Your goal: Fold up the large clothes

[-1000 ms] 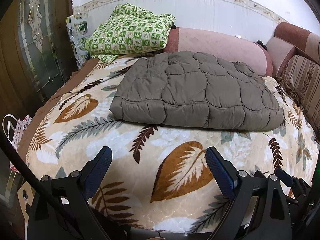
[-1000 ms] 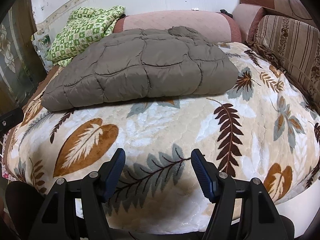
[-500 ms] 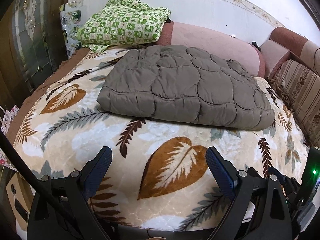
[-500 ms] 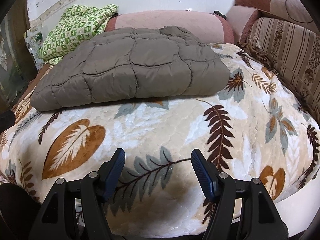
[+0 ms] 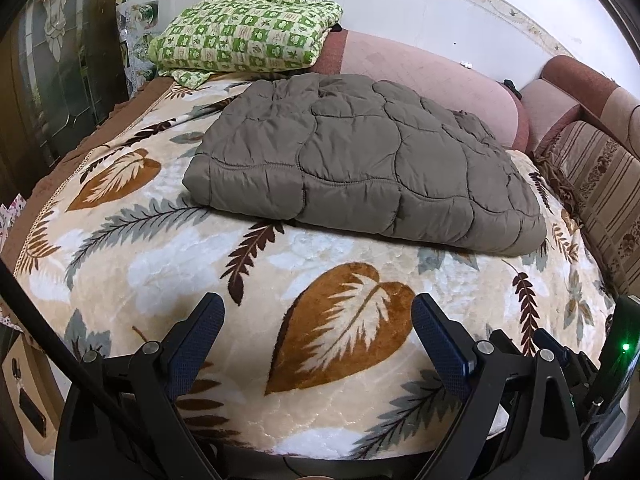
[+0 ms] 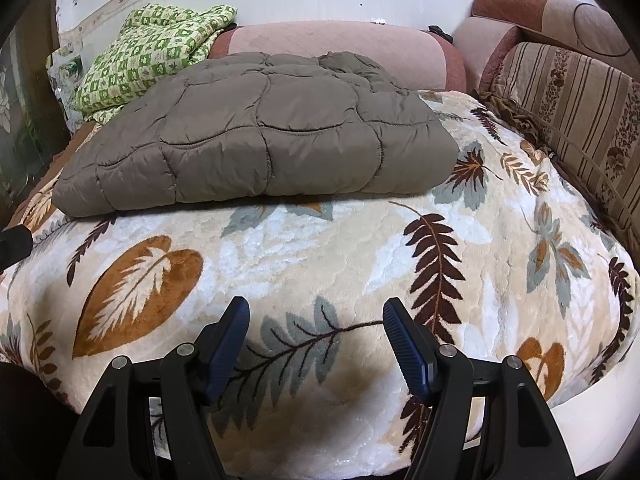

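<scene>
While both tools hung over the near edge of the bed, neither touched cloth. Left gripper (image 5: 318, 312): blue-padded fingers (image 5: 198, 336) spread wide, empty, above a brown leaf on the leaf-print blanket (image 5: 160, 272). Right gripper (image 6: 316, 316): fingers likewise apart, empty, over a grey fern frond of the same blanket (image 6: 304, 248). Beyond them, well apart from both, the grey-brown quilted jacket (image 5: 360, 160) (image 6: 256, 136) lay folded into a flat rectangle mid-bed. Farther back, a green checked quilt (image 5: 244, 32) sat bundled partly on a pink bolster (image 5: 420, 68) at the wall.
</scene>
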`<state>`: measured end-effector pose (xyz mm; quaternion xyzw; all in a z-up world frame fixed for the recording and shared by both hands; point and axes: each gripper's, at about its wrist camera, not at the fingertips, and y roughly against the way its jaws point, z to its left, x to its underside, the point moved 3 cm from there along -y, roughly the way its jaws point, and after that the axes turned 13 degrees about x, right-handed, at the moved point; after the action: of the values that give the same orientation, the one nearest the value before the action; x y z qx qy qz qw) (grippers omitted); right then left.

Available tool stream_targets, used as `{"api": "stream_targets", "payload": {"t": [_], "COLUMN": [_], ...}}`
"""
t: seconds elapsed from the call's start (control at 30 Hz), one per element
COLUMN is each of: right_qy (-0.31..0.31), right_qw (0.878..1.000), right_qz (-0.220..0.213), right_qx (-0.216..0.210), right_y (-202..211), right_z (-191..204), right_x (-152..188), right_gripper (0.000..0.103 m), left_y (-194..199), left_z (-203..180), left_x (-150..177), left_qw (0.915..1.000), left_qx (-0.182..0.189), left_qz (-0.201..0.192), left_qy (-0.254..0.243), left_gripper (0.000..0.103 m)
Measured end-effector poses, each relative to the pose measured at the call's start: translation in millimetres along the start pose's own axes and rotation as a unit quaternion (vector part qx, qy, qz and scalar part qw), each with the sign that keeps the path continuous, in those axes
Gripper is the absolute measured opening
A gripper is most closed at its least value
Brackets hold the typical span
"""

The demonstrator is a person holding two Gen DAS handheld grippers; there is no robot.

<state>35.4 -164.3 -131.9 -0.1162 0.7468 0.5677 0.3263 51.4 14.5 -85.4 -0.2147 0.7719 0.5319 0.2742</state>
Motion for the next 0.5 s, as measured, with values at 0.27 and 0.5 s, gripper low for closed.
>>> {"api": "stream_targets", "payload": {"t": [0.27,0.5], "right_qy": [0.008,0.015], "right_qw": [1.000,1.000], "right_qz": [0.000,-0.006], "right_qx": [0.004,0.007], "right_y": [-3.2,-3.1], "right_z": [2.3,3.8], "right_x": [-0.5,-2.6], "right_gripper": [0.074,0.074], "left_y": [-1.2,-2.5], "left_z": [2.5,9.0], "left_x": [-0.1,-1.2], "left_qw": [1.0000,0.9991], "left_qx": [-0.005,-0.040], "left_qz": [-0.002,-0.016], "left_qy": [-0.001,-0.004], "left_gripper": [0.094,0.094]}}
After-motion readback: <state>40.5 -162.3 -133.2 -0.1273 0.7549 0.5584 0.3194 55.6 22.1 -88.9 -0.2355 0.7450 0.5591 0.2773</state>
